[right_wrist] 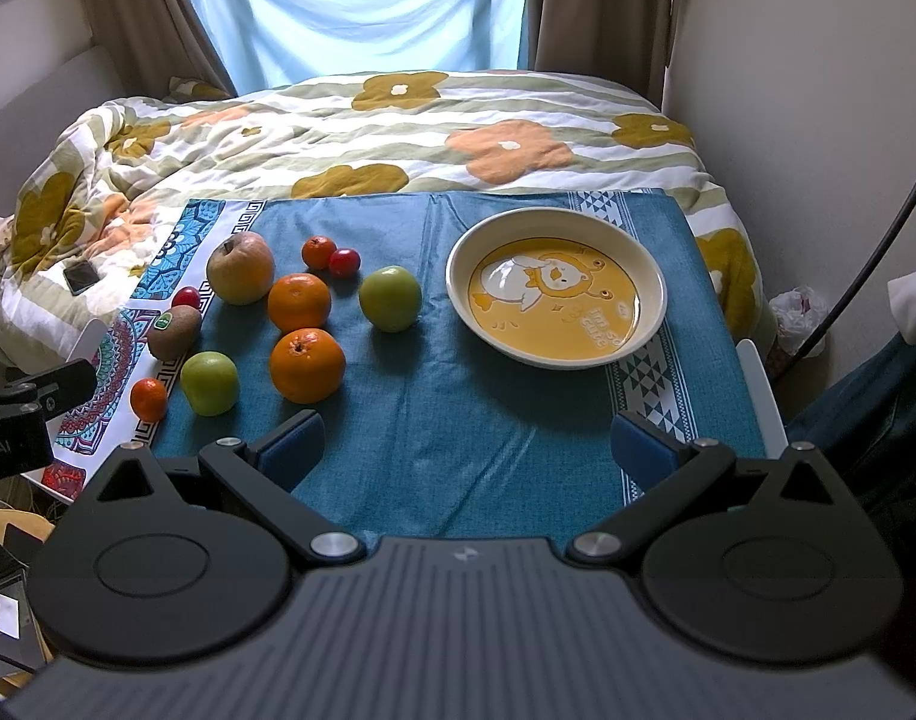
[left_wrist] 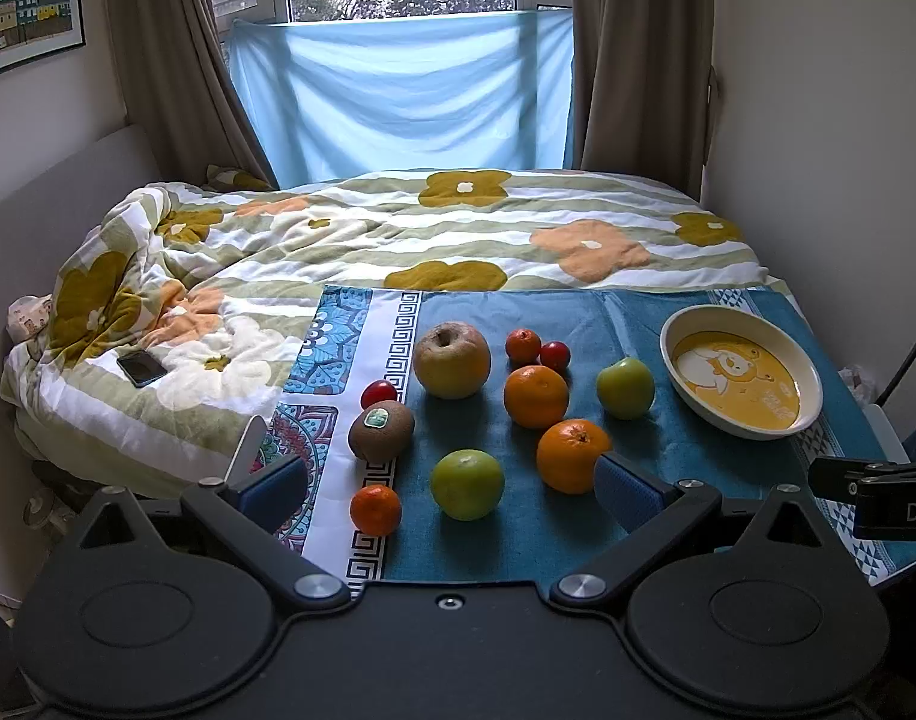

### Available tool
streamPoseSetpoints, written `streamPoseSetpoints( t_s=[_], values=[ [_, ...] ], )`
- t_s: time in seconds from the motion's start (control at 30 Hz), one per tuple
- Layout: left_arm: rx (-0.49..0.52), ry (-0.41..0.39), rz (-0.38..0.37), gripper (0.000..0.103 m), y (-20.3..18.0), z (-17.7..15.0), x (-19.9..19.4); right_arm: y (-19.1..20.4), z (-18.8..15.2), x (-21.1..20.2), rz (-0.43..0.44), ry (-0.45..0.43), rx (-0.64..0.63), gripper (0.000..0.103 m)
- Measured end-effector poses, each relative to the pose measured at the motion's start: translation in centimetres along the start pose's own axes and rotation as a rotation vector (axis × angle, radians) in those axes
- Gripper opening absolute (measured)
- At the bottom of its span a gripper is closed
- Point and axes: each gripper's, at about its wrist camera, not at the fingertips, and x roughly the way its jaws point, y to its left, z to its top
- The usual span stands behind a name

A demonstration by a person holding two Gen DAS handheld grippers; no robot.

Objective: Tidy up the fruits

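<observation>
On the shallow cream bowl with the yellow cartoon-bear bottom [right_wrist: 556, 288], I read "I'm so cute", upside down from my right side. My other black gripper body [left_wrist: 896, 507] shows white letters "DA", cut off. The brown kiwi [left_wrist: 381, 431] carries a green sticker [left_wrist: 376, 417], too small to read.

Loose fruits [right_wrist: 307, 303] beside empty bowl [right_wrist: 556, 288]

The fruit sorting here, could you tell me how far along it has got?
Nothing looks done yet: the bowl holds no fruit. Nothing is in hand either; the left gripper and right gripper are both open. All the fruit is left on the cloth, including the apple, kiwi and nearest orange.
</observation>
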Motion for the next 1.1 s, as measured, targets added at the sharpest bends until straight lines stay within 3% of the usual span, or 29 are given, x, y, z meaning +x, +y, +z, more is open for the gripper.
streamPoseSetpoints(
  t_s=[0.6,1.1],
  values=[
    [0.032,0.0,-0.017,0.103,0.6,0.6,0.3,1.7,0.4,0.3,0.013,-0.001,0.014,0.103],
    [0.211,0.056,-0.132,0.101,2.0,0.2,6.8,3.7,1.3,6.0,0.043,0.058,0.046,0.103]
  ],
)
